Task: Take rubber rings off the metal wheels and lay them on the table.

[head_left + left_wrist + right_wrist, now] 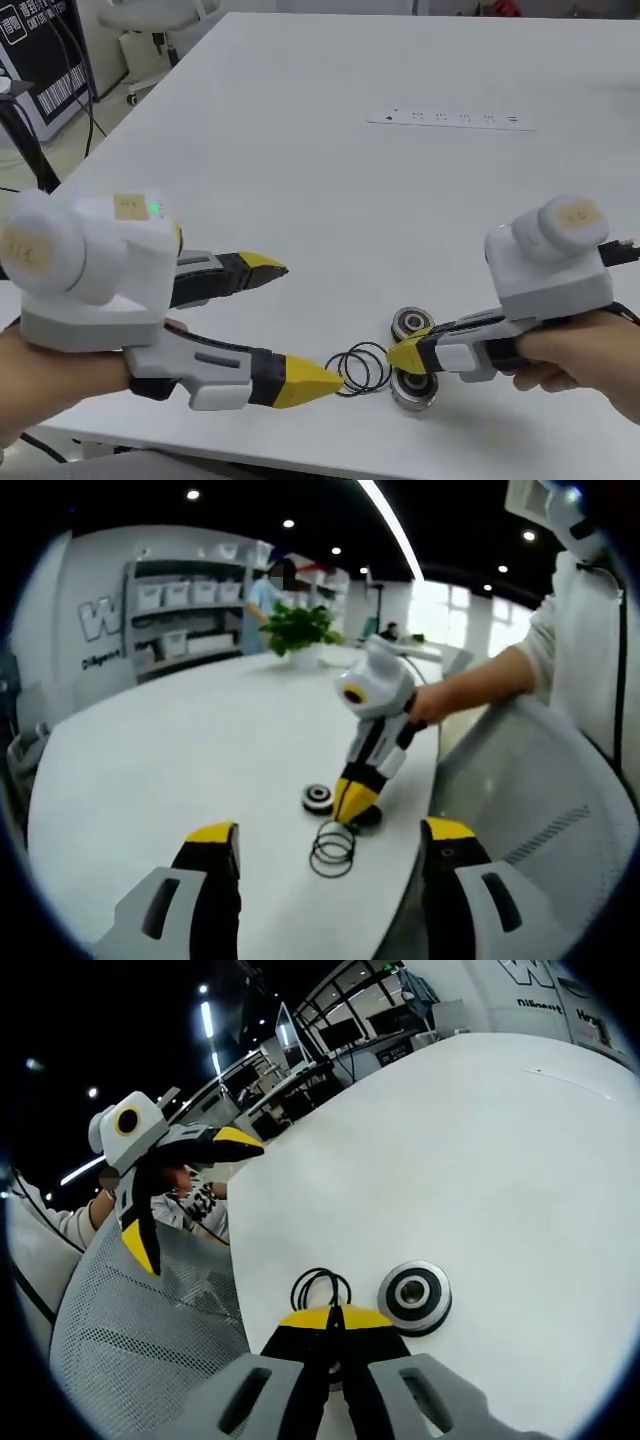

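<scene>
Two round silver metal wheels (pixel 411 323) with dark hubs sit close together near the front edge of the white bench (pixel 300 150). The farther one lies flat and uncovered, and the nearer one is partly hidden under the right tool (pixel 398 352). One small heap of thin black rubber rings (pixel 365 368) lies flat on the bench just beside the nearer wheel, on its left in the head view. The loops overlap; about three can be counted, though the exact number is hard to tell. Both jaws of the right tool are pressed together, their yellow tips meeting in a single point at the nearer wheel. Whether anything thin is nipped between them cannot be told. Both jaws of the left tool (pixel 312 322) are spread wide with nothing between them, and its nearer yellow tip points at the heap of rings from close by. Each tool is gripped by one hand. One flat white power strip (pixel 450 118) lies well apart, far back on the bench.
</scene>
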{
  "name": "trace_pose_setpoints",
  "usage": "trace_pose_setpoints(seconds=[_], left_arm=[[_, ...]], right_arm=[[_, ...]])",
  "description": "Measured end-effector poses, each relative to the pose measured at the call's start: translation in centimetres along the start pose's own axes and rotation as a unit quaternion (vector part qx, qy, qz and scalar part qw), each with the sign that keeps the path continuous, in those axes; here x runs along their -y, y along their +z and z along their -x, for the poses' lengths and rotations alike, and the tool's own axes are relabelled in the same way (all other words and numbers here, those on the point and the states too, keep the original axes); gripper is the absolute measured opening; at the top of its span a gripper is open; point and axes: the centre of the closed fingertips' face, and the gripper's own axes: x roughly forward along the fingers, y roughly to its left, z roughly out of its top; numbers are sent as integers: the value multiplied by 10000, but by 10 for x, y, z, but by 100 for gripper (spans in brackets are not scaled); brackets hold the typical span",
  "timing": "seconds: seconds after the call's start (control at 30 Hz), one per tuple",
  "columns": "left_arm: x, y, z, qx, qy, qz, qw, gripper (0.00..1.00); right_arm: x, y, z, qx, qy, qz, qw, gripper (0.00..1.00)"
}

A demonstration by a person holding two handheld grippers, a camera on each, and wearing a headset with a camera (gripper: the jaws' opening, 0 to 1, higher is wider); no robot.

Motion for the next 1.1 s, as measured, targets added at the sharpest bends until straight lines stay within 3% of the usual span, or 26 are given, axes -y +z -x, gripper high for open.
trace_pose_setpoints(seconds=[0.27,0.8,1.1], left_arm=[[2,-6,-3,-123,-68,-13,9999,74],[1,-9,-3,-190,-46,-27,9998,74],[-1,-3,-1,-106,-29,-4,9999,74]], right_arm=[[5,1,0,-21,-130,146,9998,0],[13,1,4,-84,-308,309,9990,2],[17,12,13,171,-332,280,9989,2]])
